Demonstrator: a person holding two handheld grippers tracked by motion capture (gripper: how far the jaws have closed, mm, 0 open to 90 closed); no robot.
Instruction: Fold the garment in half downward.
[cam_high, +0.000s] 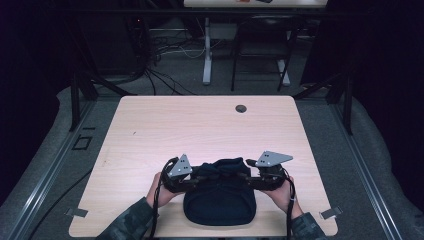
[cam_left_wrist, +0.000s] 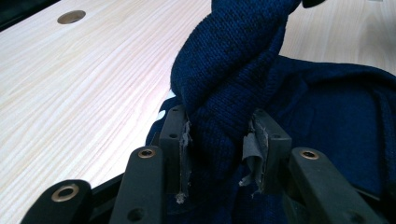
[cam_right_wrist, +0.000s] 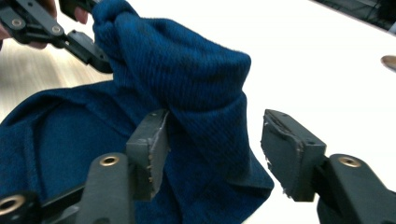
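Down at 6 o'clock on the surface (cam_high: 200, 125), close to the near edge: a dark blue knit cloth (cam_high: 220, 200). Soft and bunched. Top part pulled up into a thick twisted roll, lying longways from 9 o'clock to 3 o'clock. Rest of it in a round heap below, flat on the wood.

At the 9 o'clock end of the roll: the left hand-held gripper (cam_high: 199, 181), pointing toward 3 o'clock. Jaws squeezed tight on the knit, with the cloth bulging out above them.

At the 3 o'clock end: the right hand-held gripper (cam_high: 248, 181), pointing toward 9 o'clock. Jaws wide apart. Roll sitting between them, touching one pad, with a clear gap to the other. No grip there yet.

So, both just as near, one on each end. Probably next: close the right one, straight in along the roll. Careful with the loose flap hanging under the jaws; easy to pinch only a thin bit.

Light wood everywhere else, with plenty of room toward 12 o'clock. One small round hole (cam_high: 241, 108) far off near 12 o'clock, well apart from the cloth.

Past the surface: dark room, grey floor, cables (cam_high: 165, 75), and the legs of another table (cam_high: 207, 55).
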